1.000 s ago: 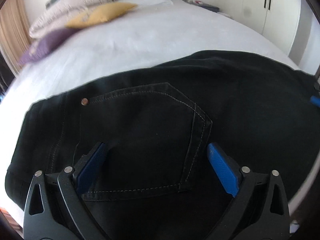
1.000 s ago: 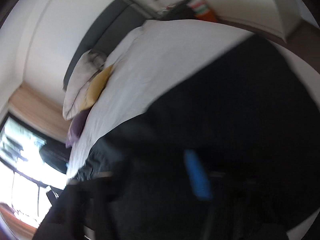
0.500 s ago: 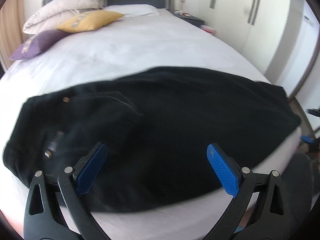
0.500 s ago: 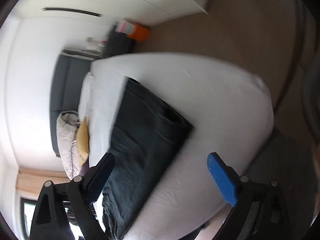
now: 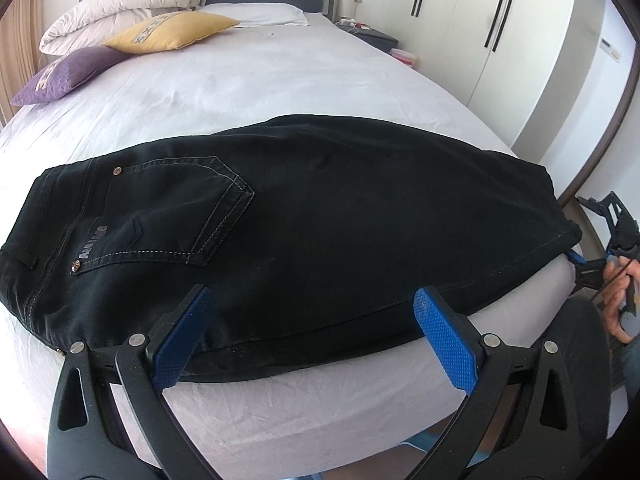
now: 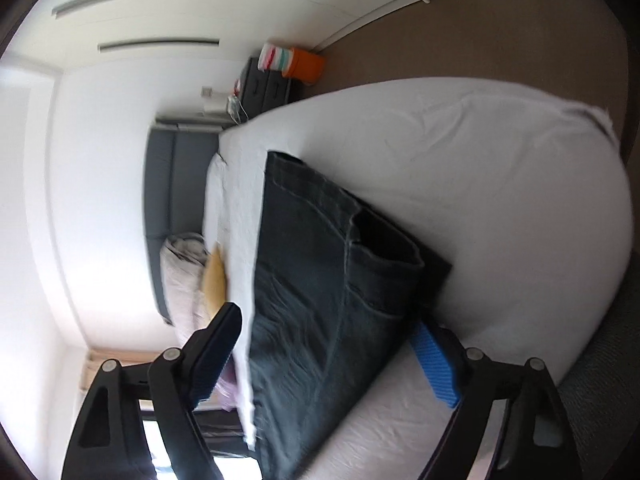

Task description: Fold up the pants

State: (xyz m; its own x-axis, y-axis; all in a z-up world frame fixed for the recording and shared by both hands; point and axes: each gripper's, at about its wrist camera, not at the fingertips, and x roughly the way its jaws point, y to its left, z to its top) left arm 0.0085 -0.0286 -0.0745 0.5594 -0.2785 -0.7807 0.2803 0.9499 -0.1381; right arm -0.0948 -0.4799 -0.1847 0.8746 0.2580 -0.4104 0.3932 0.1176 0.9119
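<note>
Black denim pants (image 5: 320, 216) lie folded lengthwise on the white bed (image 5: 260, 80), waistband and back pocket at the left, leg hems at the right near the bed's corner. My left gripper (image 5: 316, 332) is open and empty, held just short of the pants' near edge. My right gripper (image 6: 332, 352) is open and empty, turned on its side, close to the hem end of the pants (image 6: 320, 300). It also shows in the left wrist view (image 5: 600, 248), held in a hand beside the hems.
A yellow cushion (image 5: 172, 32), a purple cushion (image 5: 64, 76) and a rolled duvet (image 5: 128, 0) lie at the headboard end. White wardrobes (image 5: 500, 32) stand to the right. A nightstand (image 6: 268, 84) and an orange box (image 6: 304, 66) stand beside the bed.
Both grippers have pulled back from the pants, which now lie flat. The right gripper has swung round onto its side and closed in on the hem end.
</note>
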